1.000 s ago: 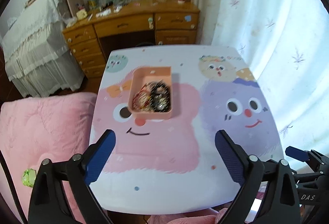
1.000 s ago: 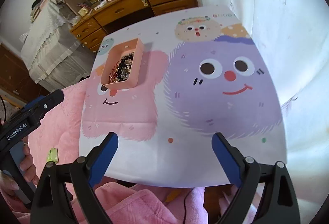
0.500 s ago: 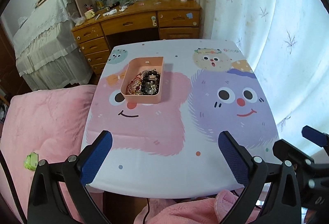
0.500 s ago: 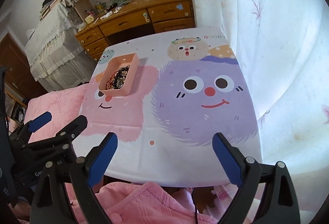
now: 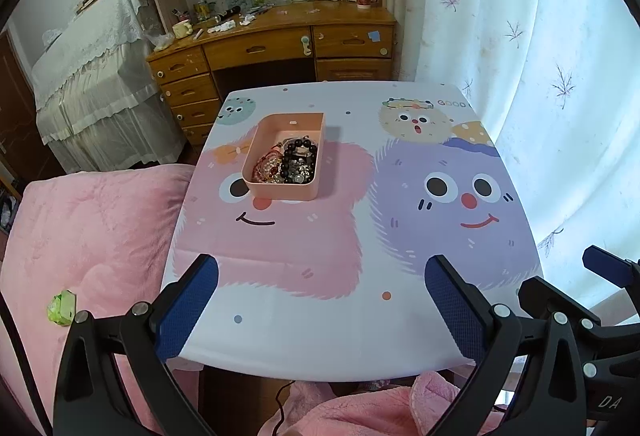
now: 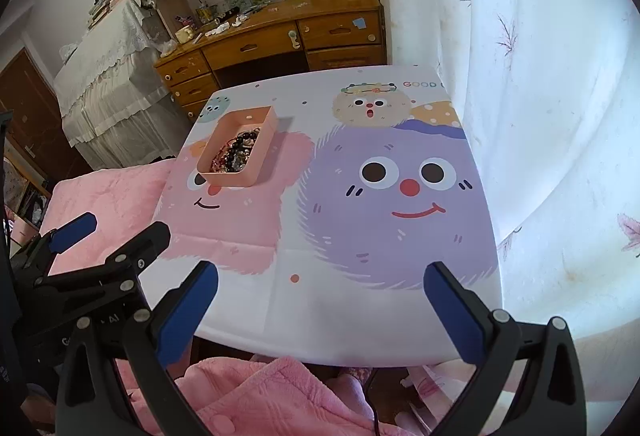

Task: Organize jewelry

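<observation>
Left gripper (image 5: 320, 300): fingers (image 5: 188, 308) spread wide, holding nothing, touching nothing. Right gripper (image 6: 320, 304): fingers (image 6: 452, 312) likewise wide apart and empty. The pink tray (image 5: 280, 192) holding the jewelry (image 5: 290, 164) sits on the cartoon-print table (image 5: 320, 336), well ahead of both fingertip pairs, left of centre.

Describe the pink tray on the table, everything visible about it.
The salmon-pink rectangular plastic tray is open-topped with rounded corners, smooth upright walls and a small slot in its far wall. It sits flat on the cartoon-printed tablecloth, over the pink monster's face, on the table's left half. Inside lies a tangled heap of jewelry: black bead bracelets, red and clear beaded pieces, piled toward the near end. Neither gripper touches it.
</observation>
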